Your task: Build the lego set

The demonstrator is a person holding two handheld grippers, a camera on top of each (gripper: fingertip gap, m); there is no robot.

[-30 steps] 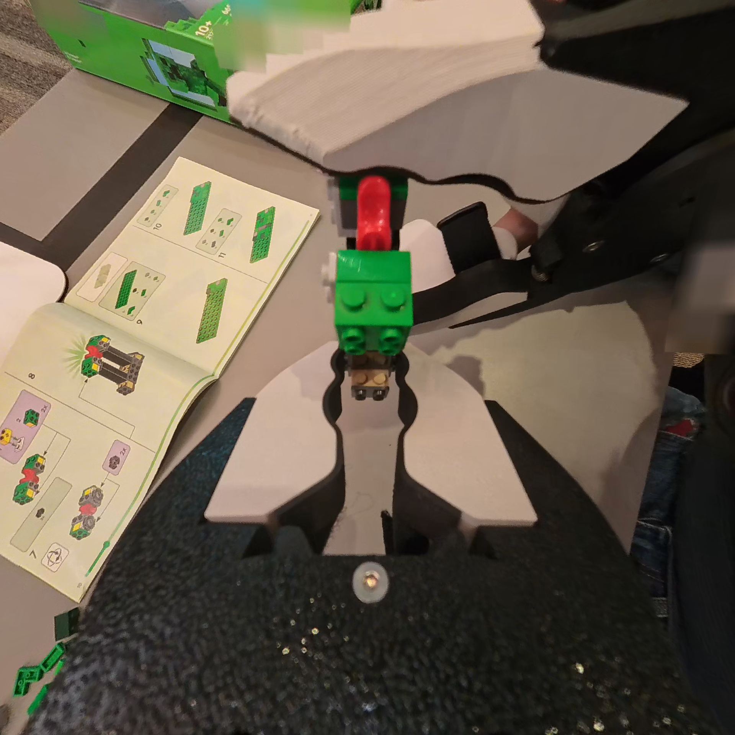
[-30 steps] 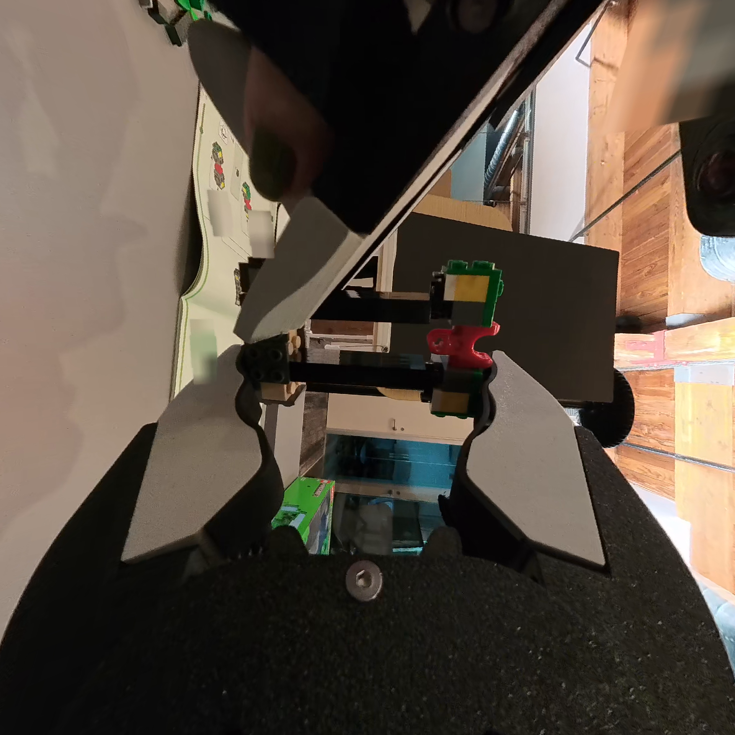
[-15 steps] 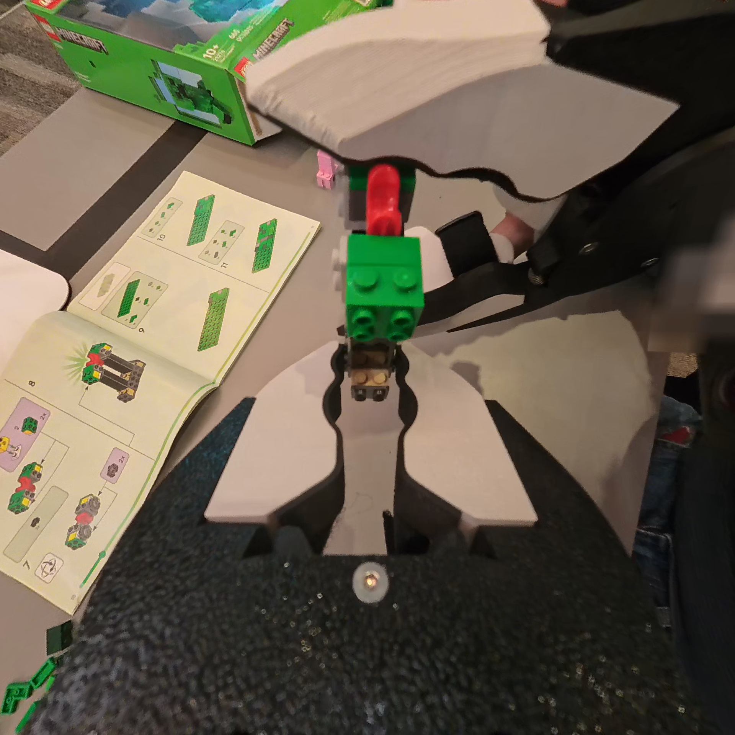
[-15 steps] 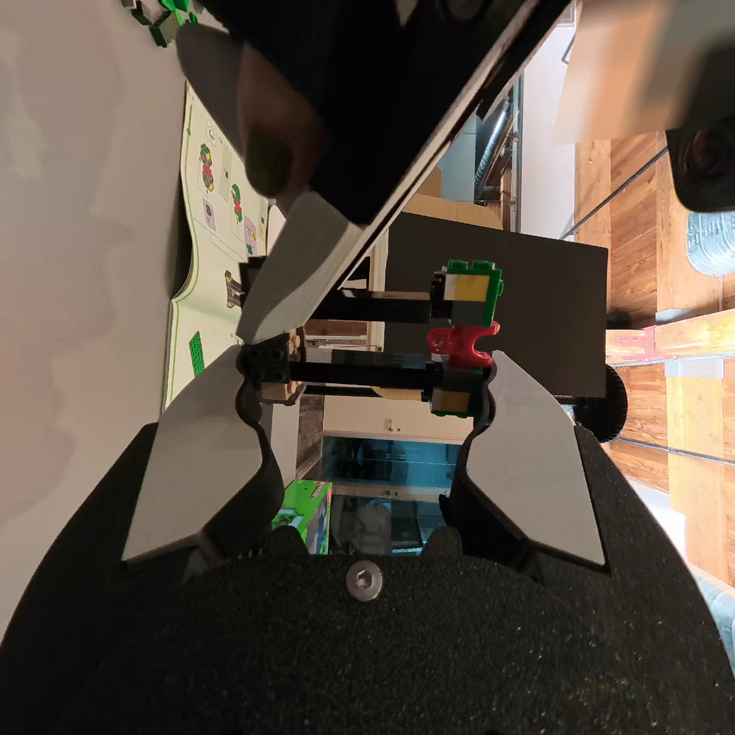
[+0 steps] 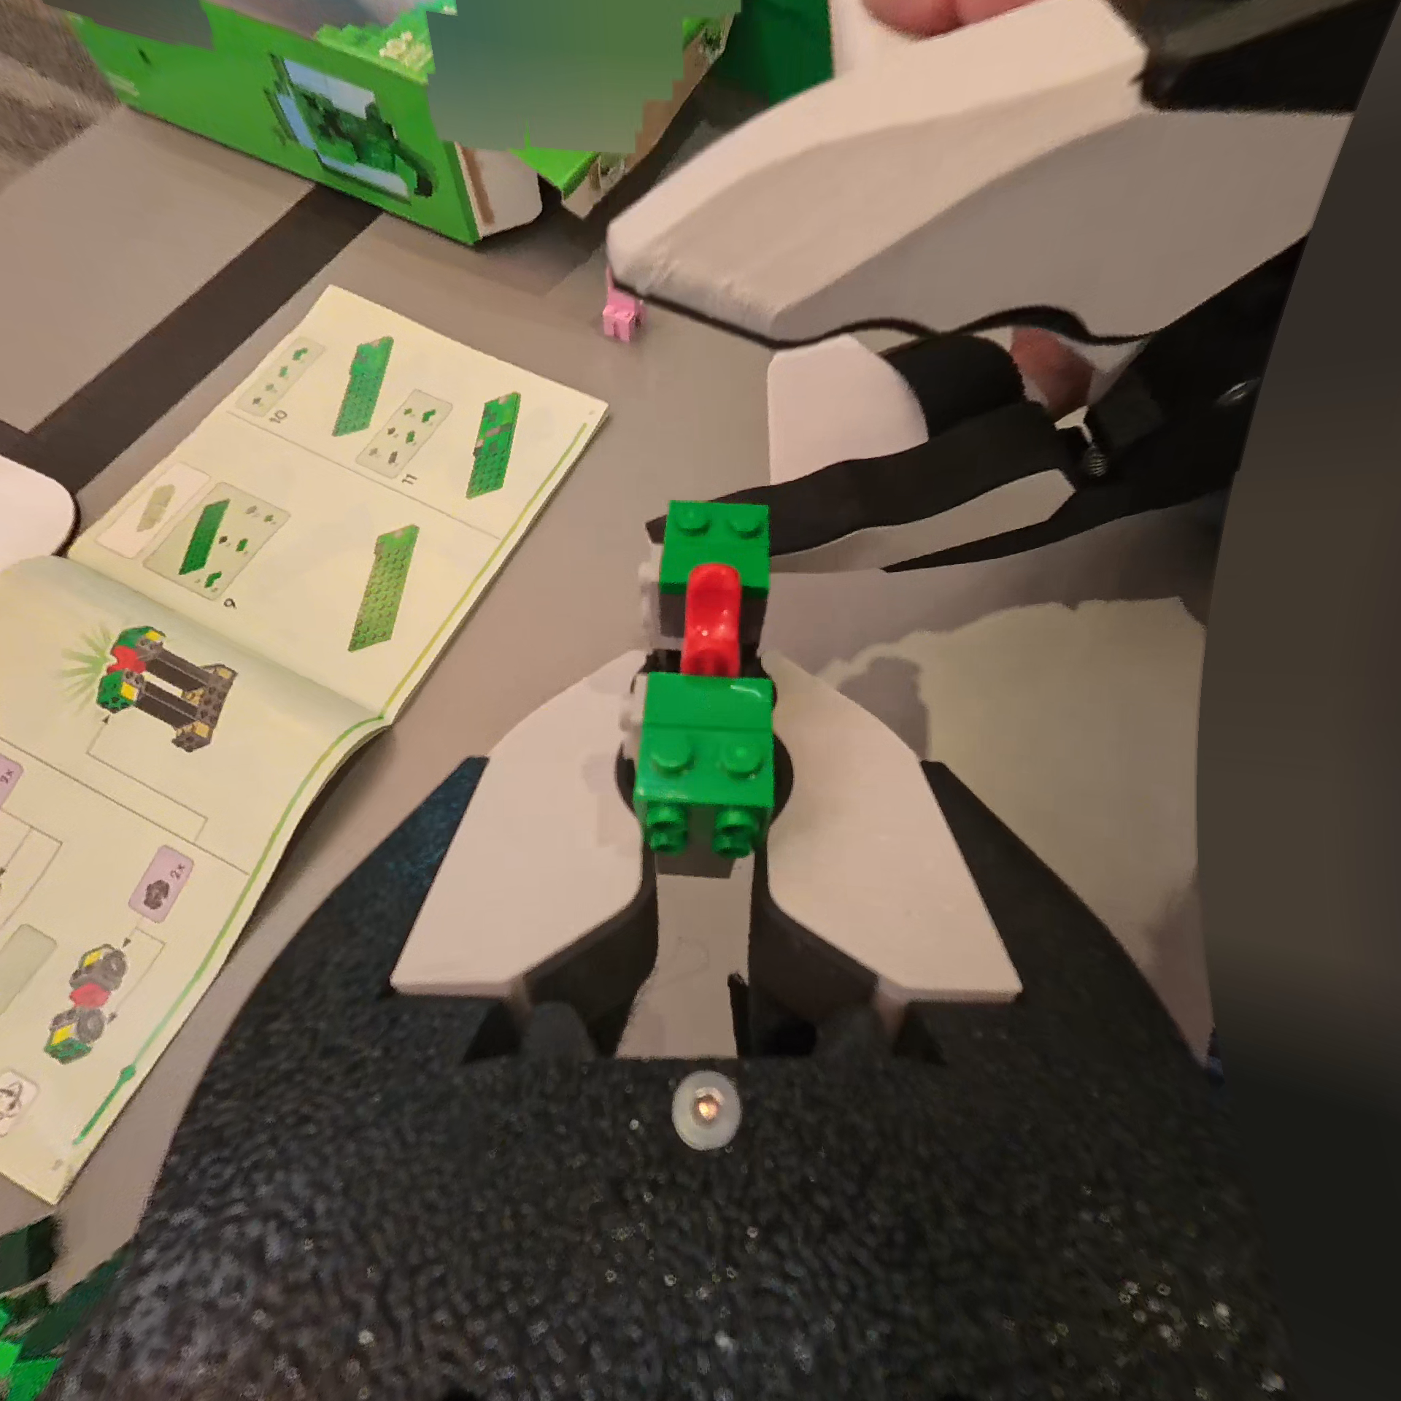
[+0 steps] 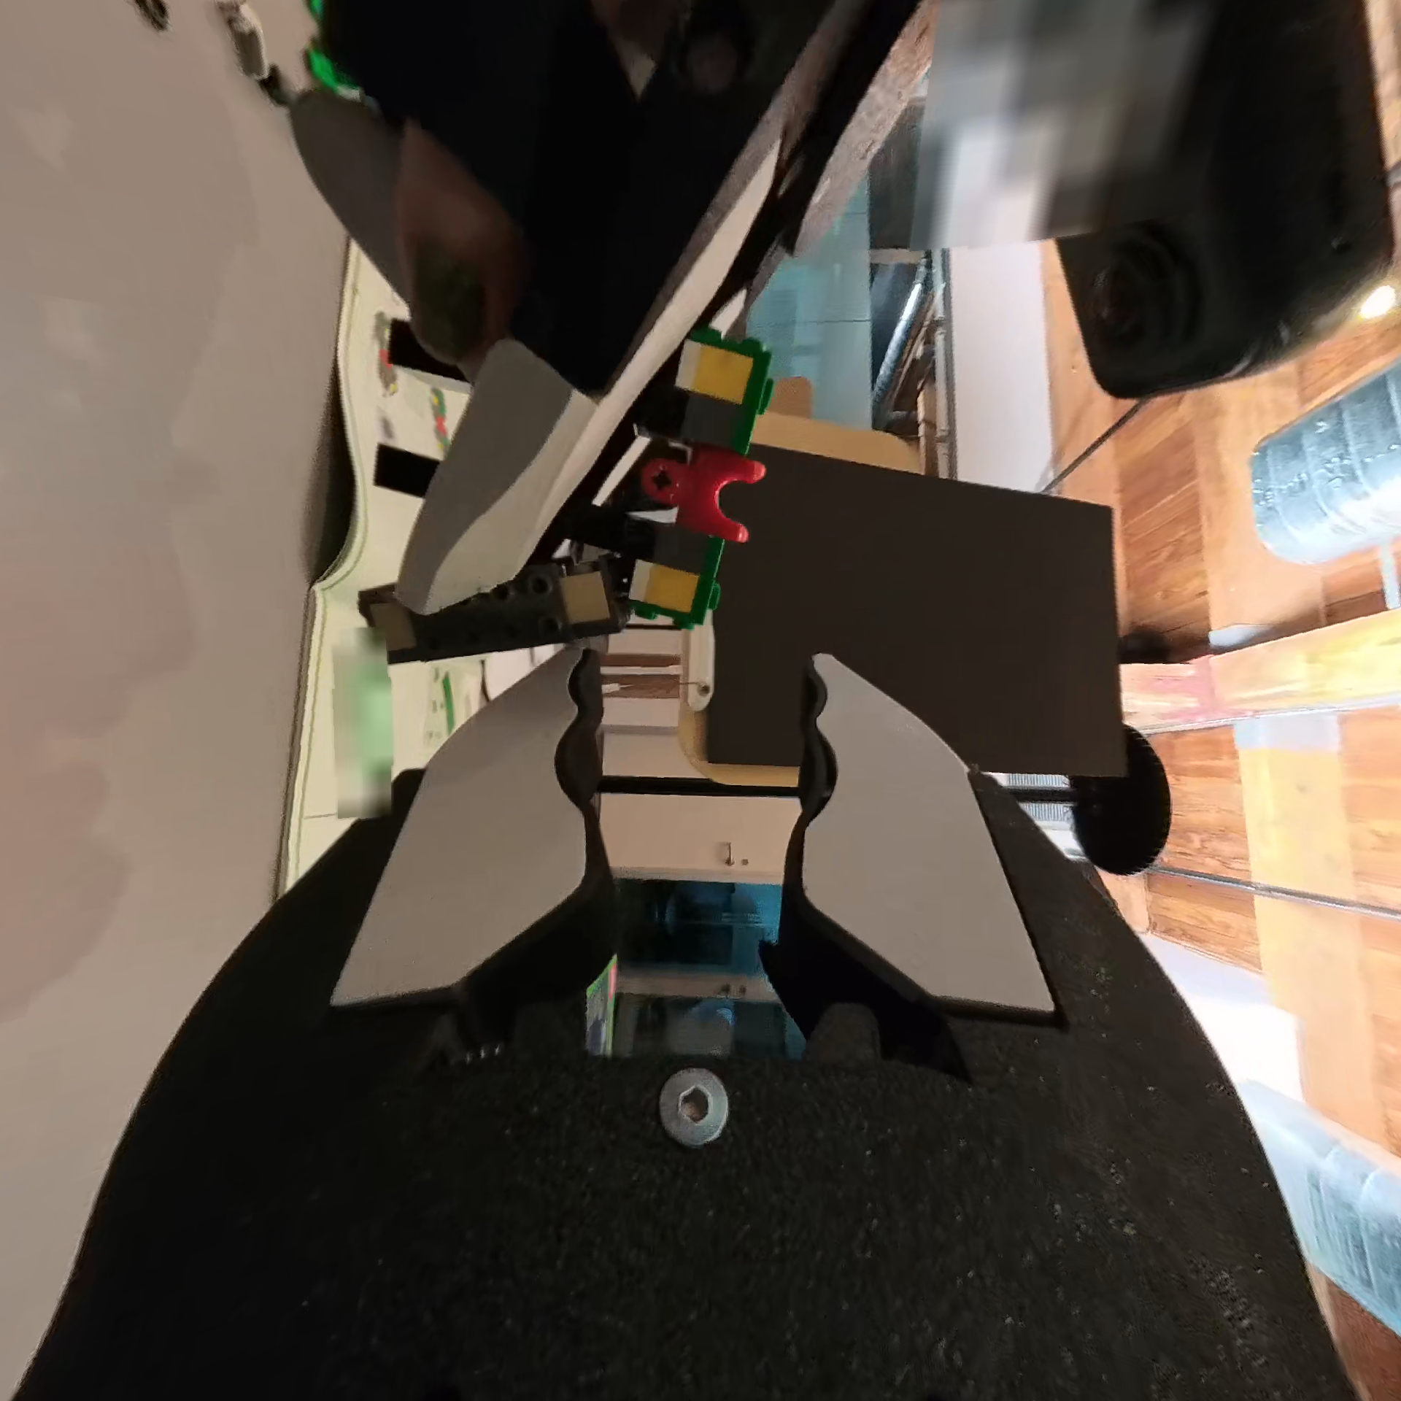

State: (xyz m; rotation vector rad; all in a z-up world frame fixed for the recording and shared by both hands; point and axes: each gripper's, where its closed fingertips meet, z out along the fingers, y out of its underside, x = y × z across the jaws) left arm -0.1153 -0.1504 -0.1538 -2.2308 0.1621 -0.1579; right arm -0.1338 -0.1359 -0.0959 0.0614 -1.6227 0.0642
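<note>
The lego assembly [image 5: 705,758] has two green cube ends joined by a red connector [image 5: 709,614], on black pillars. My left gripper [image 5: 705,675] is shut on it and holds it above the grey table [image 5: 985,720]. My right gripper [image 6: 697,682] is open and empty, just below the assembly [image 6: 682,584] and apart from it. In the right wrist view a grey finger [image 6: 493,485] of the left gripper clamps the assembly's black base. In the left wrist view the right gripper's white fingers [image 5: 834,227] stand beyond the assembly.
An open instruction booklet [image 5: 303,606] lies on the table to the left. A green set box [image 5: 303,114] stands at the back. A small pink piece [image 5: 623,314] lies near it. Loose green bricks [image 5: 23,1349] lie at the near left corner.
My right gripper has let go of the assembly and drawn back from it. The assembly has tilted and now sits only in my left gripper.
</note>
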